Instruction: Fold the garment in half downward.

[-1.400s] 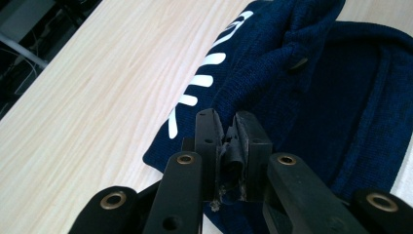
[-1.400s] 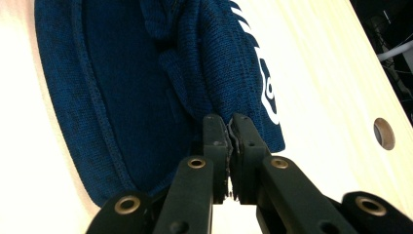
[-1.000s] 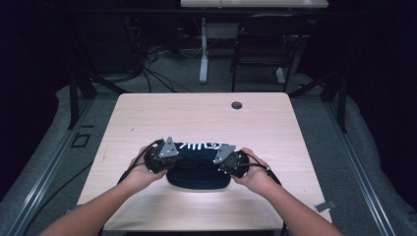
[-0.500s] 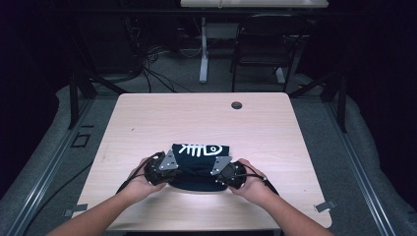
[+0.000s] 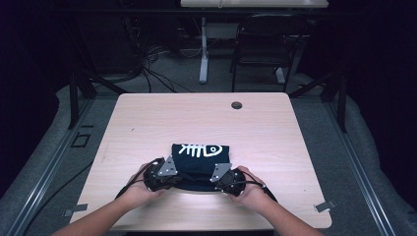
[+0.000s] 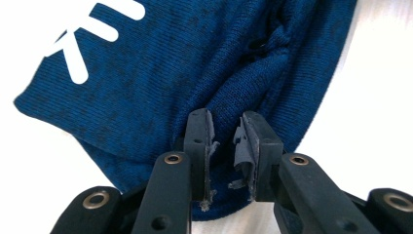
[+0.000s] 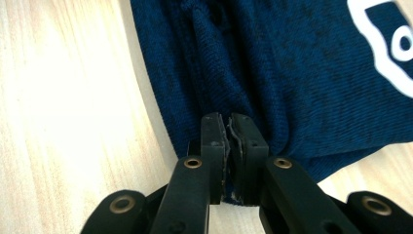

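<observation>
A dark blue shirt (image 5: 199, 157) with a white fish-bone print lies folded on the wooden table (image 5: 147, 123), near its front edge. My left gripper (image 5: 172, 173) is at the shirt's near left corner. In the left gripper view its jaws (image 6: 226, 122) have just been opening and stand apart, with a bunched fold of cloth (image 6: 195, 63) at their tips but not pressed. My right gripper (image 5: 219, 176) is at the near right corner. Its jaws (image 7: 227, 119) have eased a little and still pinch a fold of the shirt (image 7: 292, 73).
A small black round cap (image 5: 236, 105) sits in the tabletop near the far edge. Beyond the table stand a dark chair (image 5: 260, 44) and a desk leg (image 5: 203, 54), with cables on the floor. Bare wood lies left, right and behind the shirt.
Both hands have come down and toward the table's near edge with the shirt's edge. The shirt now lies flat with the fish print on top.
</observation>
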Action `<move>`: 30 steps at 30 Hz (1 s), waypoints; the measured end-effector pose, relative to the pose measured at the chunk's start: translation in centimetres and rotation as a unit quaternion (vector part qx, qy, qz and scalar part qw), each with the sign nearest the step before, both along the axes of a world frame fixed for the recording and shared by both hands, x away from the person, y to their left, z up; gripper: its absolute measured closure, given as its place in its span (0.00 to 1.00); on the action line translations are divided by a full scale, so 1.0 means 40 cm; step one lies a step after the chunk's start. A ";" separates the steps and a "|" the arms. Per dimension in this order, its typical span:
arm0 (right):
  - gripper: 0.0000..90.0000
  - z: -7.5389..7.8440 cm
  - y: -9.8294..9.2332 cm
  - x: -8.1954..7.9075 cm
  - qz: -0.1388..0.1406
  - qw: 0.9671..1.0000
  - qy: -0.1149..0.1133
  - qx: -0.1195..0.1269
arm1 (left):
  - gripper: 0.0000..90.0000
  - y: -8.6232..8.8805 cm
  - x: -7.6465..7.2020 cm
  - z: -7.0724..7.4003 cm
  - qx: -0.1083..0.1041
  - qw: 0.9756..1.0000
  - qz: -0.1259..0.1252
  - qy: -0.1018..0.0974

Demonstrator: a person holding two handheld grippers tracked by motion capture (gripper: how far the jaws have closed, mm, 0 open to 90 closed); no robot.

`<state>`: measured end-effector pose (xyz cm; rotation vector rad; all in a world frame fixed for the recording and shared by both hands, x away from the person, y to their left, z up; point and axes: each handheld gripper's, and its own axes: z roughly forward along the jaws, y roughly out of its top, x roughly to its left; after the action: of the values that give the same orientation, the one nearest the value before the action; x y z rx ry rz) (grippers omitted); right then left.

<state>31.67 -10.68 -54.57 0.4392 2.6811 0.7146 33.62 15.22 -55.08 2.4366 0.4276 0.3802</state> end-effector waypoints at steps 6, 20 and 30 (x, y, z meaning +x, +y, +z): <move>0.94 -0.006 -0.004 -0.004 -0.007 1.000 0.002 0.009 | 0.79 0.001 -0.006 -0.003 -0.004 1.000 0.003 0.000; 0.93 -0.019 -0.015 -0.011 -0.019 1.000 0.002 0.015 | 0.78 0.000 -0.008 -0.010 -0.008 1.000 0.011 -0.004; 0.92 -0.023 -0.029 0.010 -0.039 0.999 0.004 0.014 | 0.78 -0.014 0.017 -0.011 -0.009 0.999 0.029 -0.009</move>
<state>32.07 -11.82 -55.47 0.5514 2.6488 0.7307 34.30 14.65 -55.54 2.4058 0.4935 0.4208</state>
